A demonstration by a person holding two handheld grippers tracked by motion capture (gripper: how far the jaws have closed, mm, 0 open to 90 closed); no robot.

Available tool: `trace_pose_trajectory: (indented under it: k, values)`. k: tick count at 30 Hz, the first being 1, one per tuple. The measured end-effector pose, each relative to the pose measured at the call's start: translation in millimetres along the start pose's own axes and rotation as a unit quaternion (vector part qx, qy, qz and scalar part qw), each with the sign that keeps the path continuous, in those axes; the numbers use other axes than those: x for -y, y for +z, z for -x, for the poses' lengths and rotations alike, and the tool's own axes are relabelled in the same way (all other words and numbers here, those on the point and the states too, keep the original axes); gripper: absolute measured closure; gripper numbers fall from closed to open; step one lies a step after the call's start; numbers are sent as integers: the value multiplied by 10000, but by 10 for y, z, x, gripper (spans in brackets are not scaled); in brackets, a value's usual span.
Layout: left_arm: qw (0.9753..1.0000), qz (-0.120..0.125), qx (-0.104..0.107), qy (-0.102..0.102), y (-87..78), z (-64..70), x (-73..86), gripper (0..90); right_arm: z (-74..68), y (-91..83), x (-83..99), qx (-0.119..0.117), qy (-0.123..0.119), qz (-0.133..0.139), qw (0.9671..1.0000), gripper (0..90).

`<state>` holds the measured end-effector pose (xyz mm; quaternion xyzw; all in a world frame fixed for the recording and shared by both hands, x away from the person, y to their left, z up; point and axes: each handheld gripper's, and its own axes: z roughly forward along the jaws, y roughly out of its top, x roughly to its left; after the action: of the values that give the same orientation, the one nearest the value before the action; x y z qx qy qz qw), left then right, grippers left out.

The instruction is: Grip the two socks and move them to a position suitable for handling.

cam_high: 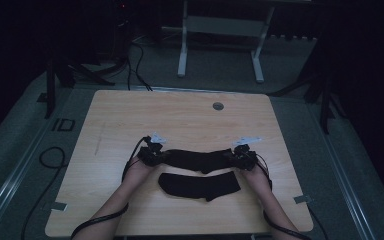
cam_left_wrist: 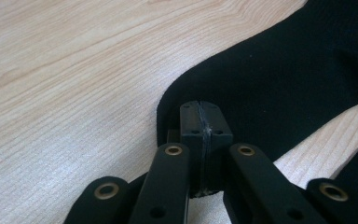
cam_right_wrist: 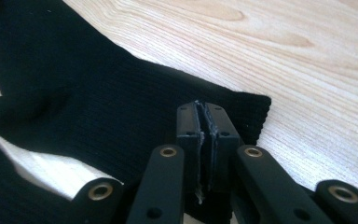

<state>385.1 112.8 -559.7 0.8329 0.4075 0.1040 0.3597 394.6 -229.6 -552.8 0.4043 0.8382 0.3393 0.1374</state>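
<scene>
High view: far black sock (cam_high: 200, 159) stretched between left tool (cam_high: 152, 155) and right tool (cam_high: 241, 156), both clenched on its ends.

Both forearms came in from the bottom of the high view and angled slightly outward, the hands set well apart at about the same depth. The left claw (cam_high: 156, 154) pointed inward toward the right, its jaws pressed flat together. The right claw (cam_high: 236, 156) pointed inward toward the left, jaws likewise pressed together. Cables trailed back from each.
</scene>
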Motion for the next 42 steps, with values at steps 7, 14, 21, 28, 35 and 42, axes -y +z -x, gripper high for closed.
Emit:
trace_pose_trajectory:
  k: [7,14,21,28,35,42]
  values:
    - [9995,196,227,81,-264,62,13,558,-41,-183,-50,-133,-111,85,9998,674]
    - [9989,225,320,272,-488,164,121,507,-130,-308,20,-136,-382,28,9992,431]
    - [9980,233,399,438,-652,302,224,446,-221,-380,101,-255,-329,-7,9991,307]
    - [9981,143,487,335,-681,378,386,440,-276,-487,220,-301,-263,-212,9990,340]
    - [9989,26,448,110,-598,397,494,441,-292,-458,406,-212,-206,-442,9986,370]
    - [9989,-214,411,53,-484,402,543,495,-273,-424,439,-221,68,-436,9988,494]
